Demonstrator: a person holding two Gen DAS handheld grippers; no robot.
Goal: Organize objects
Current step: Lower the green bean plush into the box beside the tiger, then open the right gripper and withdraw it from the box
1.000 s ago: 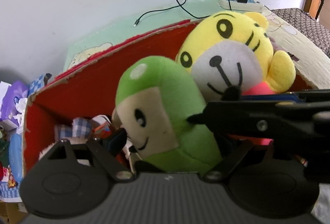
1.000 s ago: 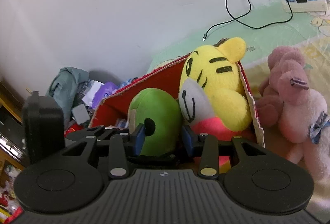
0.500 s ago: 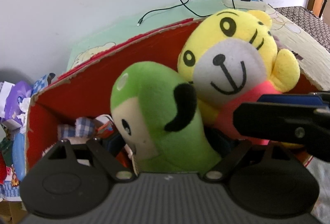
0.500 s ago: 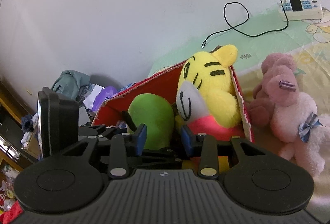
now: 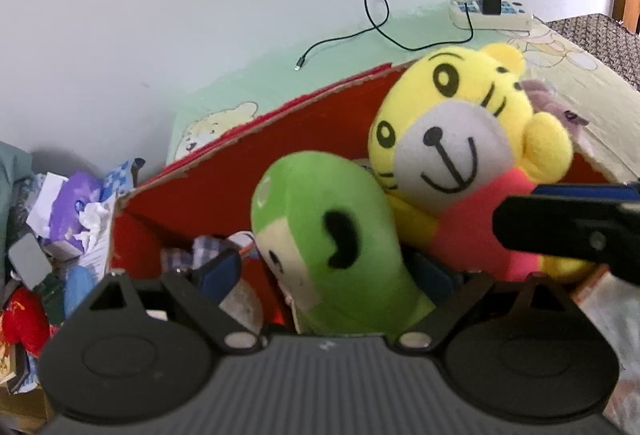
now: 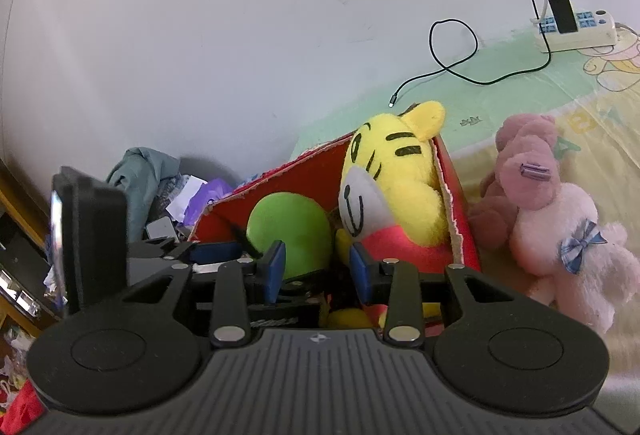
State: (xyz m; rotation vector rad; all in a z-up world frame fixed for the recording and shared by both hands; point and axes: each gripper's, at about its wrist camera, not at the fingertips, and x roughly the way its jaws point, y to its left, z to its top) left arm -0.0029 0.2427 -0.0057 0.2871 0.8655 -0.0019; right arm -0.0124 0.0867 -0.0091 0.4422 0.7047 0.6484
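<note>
A green plush (image 5: 340, 235) leans in a red cardboard box (image 5: 240, 175) beside a yellow tiger plush (image 5: 448, 139). My left gripper (image 5: 326, 269) straddles the green plush low down. Its jaws are opening, and the left pad (image 5: 218, 267) stands clear of the plush. One finger (image 5: 560, 231) of the right gripper reaches in from the right, in front of the tiger's red body. In the right wrist view my right gripper (image 6: 318, 271) is partly open and empty, short of the green plush (image 6: 292, 227) and the tiger (image 6: 396, 171).
A pink plush (image 6: 560, 219) lies on the mat right of the box (image 6: 460, 219). A power strip (image 6: 576, 31) and a black cable (image 6: 452, 67) lie by the wall. Clothes, paper and packets (image 5: 72, 203) are piled left of the box.
The right gripper let go of the green plush's black tuft and drew back to the right. The green plush turned its face left and down. The left jaws widened a little.
</note>
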